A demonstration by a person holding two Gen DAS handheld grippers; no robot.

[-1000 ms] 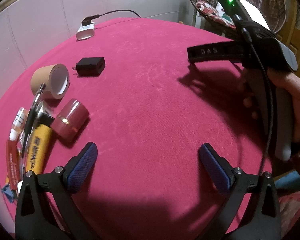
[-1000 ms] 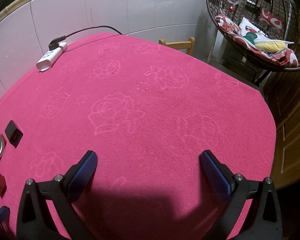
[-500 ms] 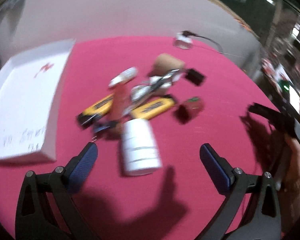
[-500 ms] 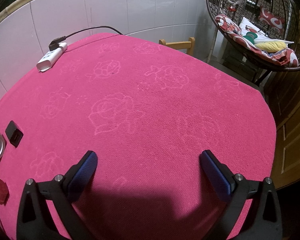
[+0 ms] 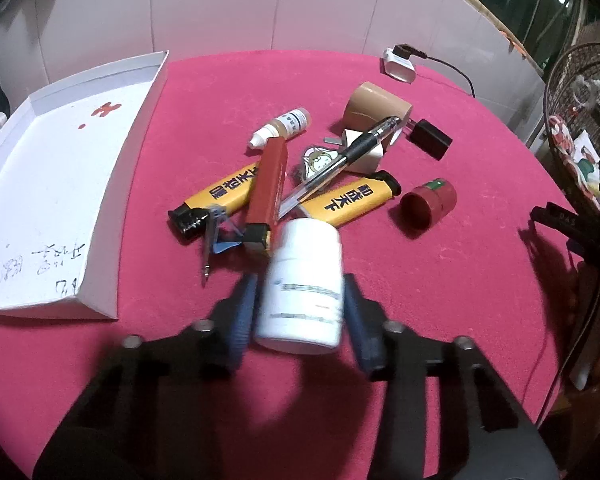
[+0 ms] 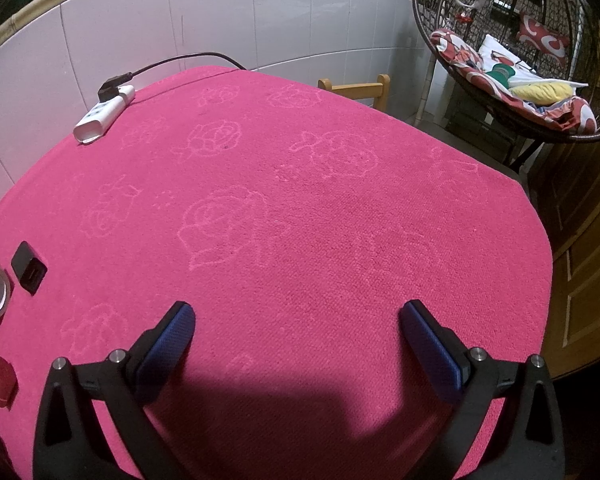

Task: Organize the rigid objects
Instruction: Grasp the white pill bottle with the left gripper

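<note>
Barely begun: left gripper [image 5: 300, 312] clamping white bottle [image 5: 303, 289], right gripper [image 6: 298, 350] spread idle, white tray [image 5: 100, 240] bare, pile waiting.

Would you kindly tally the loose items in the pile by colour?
Yellow: 2, lighters
Red: 2, box, cap
White: 1, bottle
Brown: 1, tape roll
Black: 2, charger, pen
Total: 8

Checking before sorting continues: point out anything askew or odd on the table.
The items lie in a jumbled pile: a black-grip pen rests across a red rectangular box and two yellow lighters. The white shallow tray shows red stains. The white plastic bottle lies on its side between the left tool's fingers.
</note>
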